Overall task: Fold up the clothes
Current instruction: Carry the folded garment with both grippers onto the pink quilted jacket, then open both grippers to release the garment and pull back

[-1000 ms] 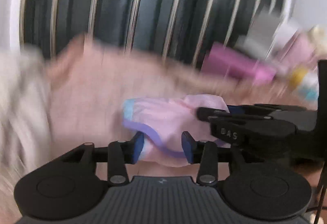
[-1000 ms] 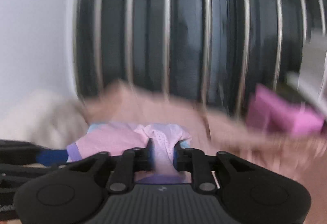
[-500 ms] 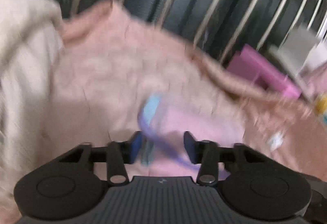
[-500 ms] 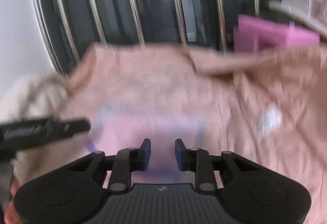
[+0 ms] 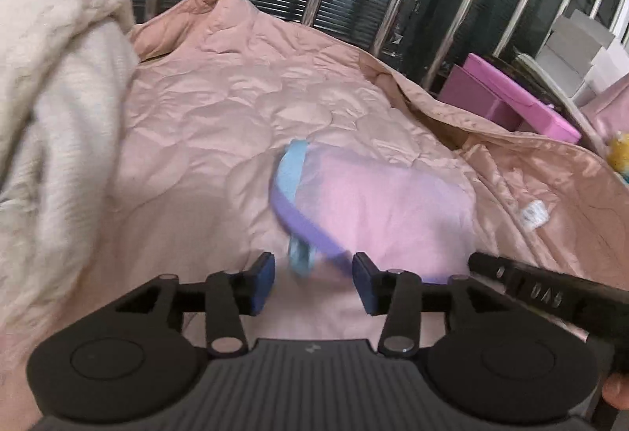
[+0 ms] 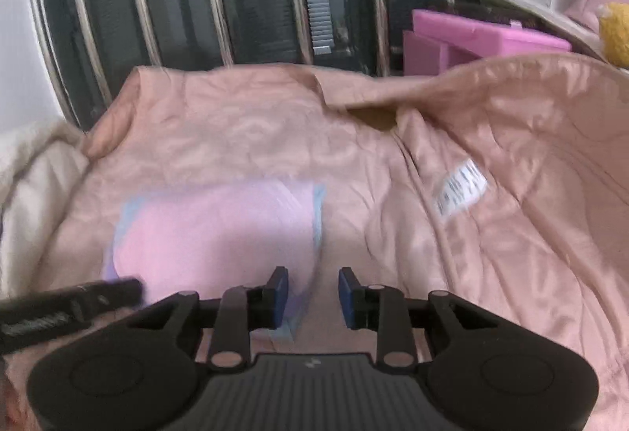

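Dropped pink garment (image 5: pixel 385 203), seemingly flat on quilt (image 5: pixel 220 124).

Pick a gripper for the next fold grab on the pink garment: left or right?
Left, probably. The left gripper is open with the pink garment's banded edge between its fingers; the right gripper, also open, sits at its corner.

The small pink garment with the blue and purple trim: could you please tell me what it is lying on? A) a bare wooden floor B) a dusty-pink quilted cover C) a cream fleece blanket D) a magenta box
B: the small pink garment lies flat on the dusty-pink quilted cover; the cream fleece blanket and the magenta box lie well off to the sides.
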Action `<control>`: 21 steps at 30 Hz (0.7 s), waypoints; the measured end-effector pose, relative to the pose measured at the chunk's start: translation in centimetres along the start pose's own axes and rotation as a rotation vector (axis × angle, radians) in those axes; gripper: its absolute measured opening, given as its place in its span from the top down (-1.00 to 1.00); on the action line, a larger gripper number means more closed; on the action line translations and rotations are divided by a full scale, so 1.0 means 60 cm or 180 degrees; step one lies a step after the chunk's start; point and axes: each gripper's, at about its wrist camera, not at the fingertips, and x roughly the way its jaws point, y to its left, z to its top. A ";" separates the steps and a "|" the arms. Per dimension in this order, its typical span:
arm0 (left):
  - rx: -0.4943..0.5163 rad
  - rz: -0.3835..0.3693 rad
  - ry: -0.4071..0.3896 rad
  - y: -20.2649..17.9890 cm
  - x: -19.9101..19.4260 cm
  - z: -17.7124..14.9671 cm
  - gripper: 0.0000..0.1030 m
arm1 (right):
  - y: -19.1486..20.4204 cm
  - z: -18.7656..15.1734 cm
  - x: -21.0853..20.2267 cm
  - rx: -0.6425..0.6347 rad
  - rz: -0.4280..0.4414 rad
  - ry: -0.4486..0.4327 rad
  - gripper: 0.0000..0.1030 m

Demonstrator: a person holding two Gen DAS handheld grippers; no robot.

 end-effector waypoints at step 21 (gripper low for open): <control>0.0312 0.1264 -0.0484 0.042 -0.328 -0.307 -0.98 | 0.051 -0.329 -0.357 -0.0583 0.0281 -0.0179 -0.80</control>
